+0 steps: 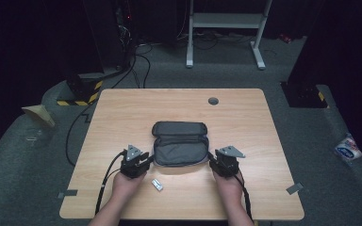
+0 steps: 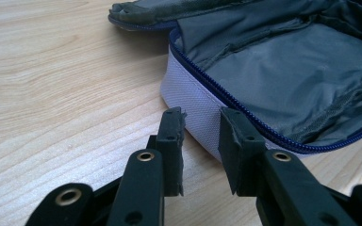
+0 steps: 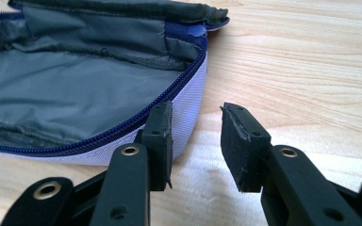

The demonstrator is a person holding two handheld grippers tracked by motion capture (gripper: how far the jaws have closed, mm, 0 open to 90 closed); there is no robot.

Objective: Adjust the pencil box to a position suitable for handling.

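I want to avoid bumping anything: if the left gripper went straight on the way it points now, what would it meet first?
Most likely the pouch: the left gripper has its open jaws aimed at the pouch's pale side wall just below the zipper. The gap looks very short, though depth is hard to judge.

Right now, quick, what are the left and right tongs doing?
Left tongs: open, holding nothing, at the open pouch's pale side wall.
Right tongs: open, holding nothing, at its other end.

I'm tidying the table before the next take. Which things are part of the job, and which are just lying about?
In use: open grey pouch, left tool, right tool, both open at its ends.

Lying about: small white item on the table; grommet hole; packet on the floor.
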